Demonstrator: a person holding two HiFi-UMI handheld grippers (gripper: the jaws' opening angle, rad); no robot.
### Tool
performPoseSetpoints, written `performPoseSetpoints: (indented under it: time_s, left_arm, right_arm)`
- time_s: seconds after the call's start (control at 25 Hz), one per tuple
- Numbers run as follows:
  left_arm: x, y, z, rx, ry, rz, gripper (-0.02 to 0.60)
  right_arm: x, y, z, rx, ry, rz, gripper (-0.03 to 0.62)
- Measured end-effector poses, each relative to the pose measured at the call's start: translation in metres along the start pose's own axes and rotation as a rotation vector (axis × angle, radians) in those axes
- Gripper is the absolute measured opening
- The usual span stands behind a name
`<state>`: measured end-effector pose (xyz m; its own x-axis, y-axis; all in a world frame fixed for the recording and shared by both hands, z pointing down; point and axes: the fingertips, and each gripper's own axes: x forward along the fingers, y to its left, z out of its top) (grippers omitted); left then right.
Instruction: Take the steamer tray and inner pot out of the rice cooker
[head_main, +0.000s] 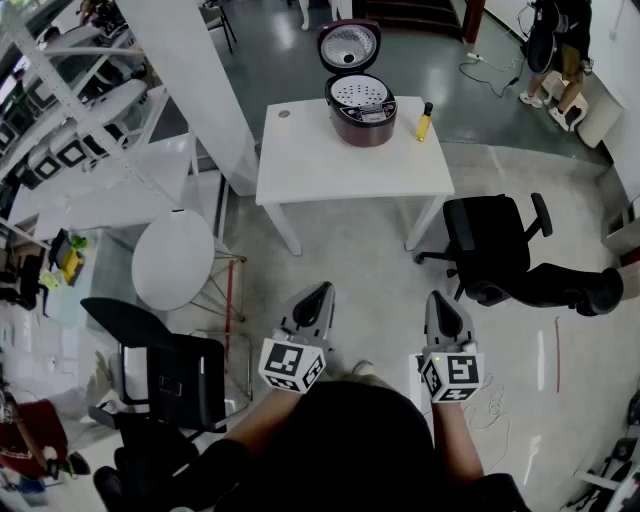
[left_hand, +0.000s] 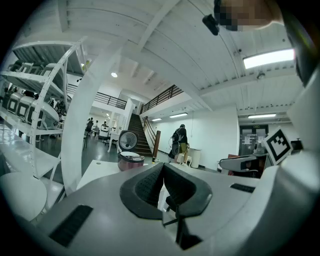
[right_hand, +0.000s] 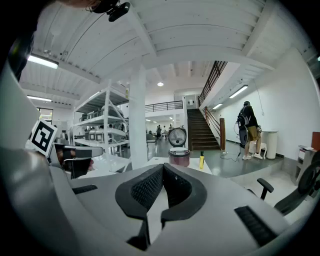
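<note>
A dark red rice cooker (head_main: 361, 112) stands at the back of a white table (head_main: 350, 165), its lid (head_main: 348, 46) raised. A pale perforated steamer tray (head_main: 361, 93) lies in its top. The inner pot is hidden under it. My left gripper (head_main: 319, 293) and right gripper (head_main: 441, 301) are both shut and empty, held low near my body, well short of the table. The cooker (left_hand: 130, 160) shows small and far off in the left gripper view, and the same cooker (right_hand: 178, 155) in the right gripper view.
A yellow bottle (head_main: 425, 121) stands right of the cooker. A black office chair (head_main: 495, 246) sits at the table's right front, another black chair (head_main: 165, 370) at my left, with a round white table (head_main: 173, 258) beyond it. A person (head_main: 562, 45) stands far right.
</note>
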<state>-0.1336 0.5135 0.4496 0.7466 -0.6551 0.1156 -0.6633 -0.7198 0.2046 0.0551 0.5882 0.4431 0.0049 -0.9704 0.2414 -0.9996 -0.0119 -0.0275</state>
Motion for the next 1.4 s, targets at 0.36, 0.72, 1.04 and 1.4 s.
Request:
performPoseSetpoints:
  time_s: [0.36,0.72,1.04,1.4]
  left_arm:
    - [0.013,-0.015,-0.011,-0.019,0.005,-0.014,0.005]
    - [0.032,-0.035,-0.006,-0.009,-0.026,-0.049,0.006]
    - [0.040,-0.046,-0.014,-0.045,0.004,-0.121,0.006]
    - [0.040,-0.038,-0.024,-0.053,0.030,-0.069,0.251]
  right_arm:
    - [0.000,-0.013,0.000,0.008,-0.043,0.016,0.000]
    - [-0.012,-0.037,0.006,-0.016,-0.054,-0.025,0.001]
    - [-0.019,-0.051,0.006,0.013,-0.057,-0.048,0.002]
    - [-0.018,-0.056,-0.015,0.034,-0.003,-0.012,0.212]
